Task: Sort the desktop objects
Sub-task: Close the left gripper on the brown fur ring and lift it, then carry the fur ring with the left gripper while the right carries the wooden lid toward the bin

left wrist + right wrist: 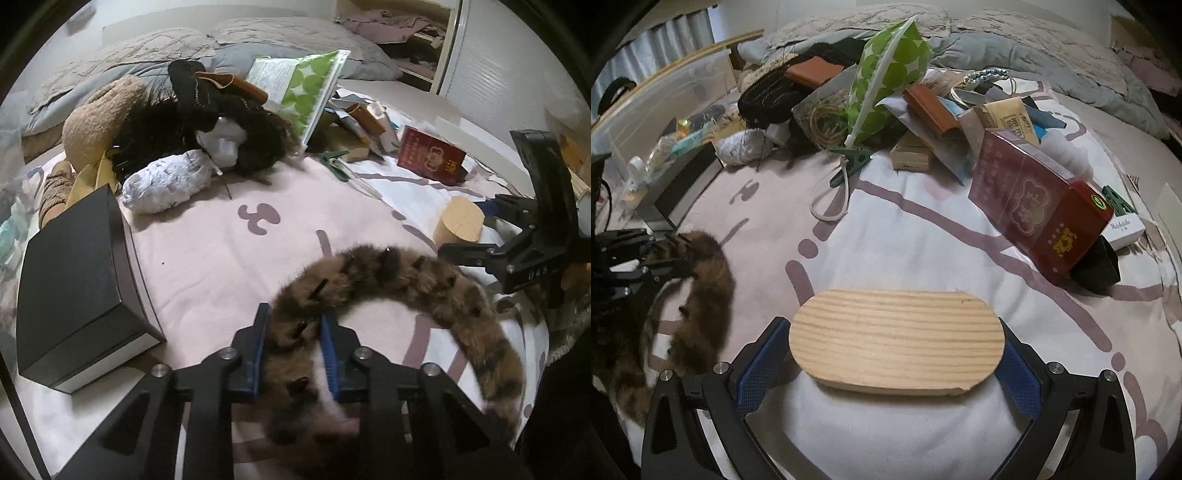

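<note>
Below, the left gripper point(295, 332) pinched a fuzzy, curved brown headband point(424, 280). The right gripper point(892, 354) clasped a smooth oval wooden box point(895, 339).

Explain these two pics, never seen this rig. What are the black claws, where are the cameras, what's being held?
No robot arm here: a person holds a two-finger gripper in each hand, and each carries a fisheye camera looking forward along its fingers, so the claws at the bottom of each picture are the tool itself.

In the left wrist view, the left gripper has its blue pads closed on a brown furry band. The right gripper shows at the right edge.

In the right wrist view, the right gripper holds an oval wooden box by its ends.

Everything lies on a pink patterned bedsheet: a red carton, a green spotted pouch, a green clip, and a black box.
</note>
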### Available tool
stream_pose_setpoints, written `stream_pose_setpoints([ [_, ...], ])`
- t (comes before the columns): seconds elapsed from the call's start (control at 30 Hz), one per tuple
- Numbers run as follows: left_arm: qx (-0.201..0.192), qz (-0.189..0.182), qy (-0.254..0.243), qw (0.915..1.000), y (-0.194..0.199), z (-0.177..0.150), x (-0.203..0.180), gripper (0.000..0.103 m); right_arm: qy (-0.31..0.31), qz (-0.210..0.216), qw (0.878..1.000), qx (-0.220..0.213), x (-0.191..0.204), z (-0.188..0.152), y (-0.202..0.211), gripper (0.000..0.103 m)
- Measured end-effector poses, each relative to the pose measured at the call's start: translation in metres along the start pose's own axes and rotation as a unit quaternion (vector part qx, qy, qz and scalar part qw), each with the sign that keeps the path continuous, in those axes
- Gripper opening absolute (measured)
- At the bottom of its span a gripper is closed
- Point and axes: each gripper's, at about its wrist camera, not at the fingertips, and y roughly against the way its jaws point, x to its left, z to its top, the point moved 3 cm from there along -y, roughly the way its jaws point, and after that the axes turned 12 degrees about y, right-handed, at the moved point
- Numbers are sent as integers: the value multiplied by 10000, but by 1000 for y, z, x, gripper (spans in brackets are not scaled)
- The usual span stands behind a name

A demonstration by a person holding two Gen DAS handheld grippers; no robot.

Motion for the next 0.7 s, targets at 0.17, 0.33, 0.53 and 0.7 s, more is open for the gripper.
stream_pose_setpoints([
  [0.17,-122,38,-13,9999,2,-1,0,19,-34,-85,9999,-42,-3,0,0,94],
  [0.33,-318,1,222,9992,12,3,9,18,23,-150,9999,-55,-1,0,2,94],
  [0.53,-596,-116,508,9969,29,7,17,18,24,-162,9998,-76,-1,0,5,94],
  [0.7,-747,-192,630,9950,41,11,18,18,19,-197,9997,-161,0,3,11,94],
])
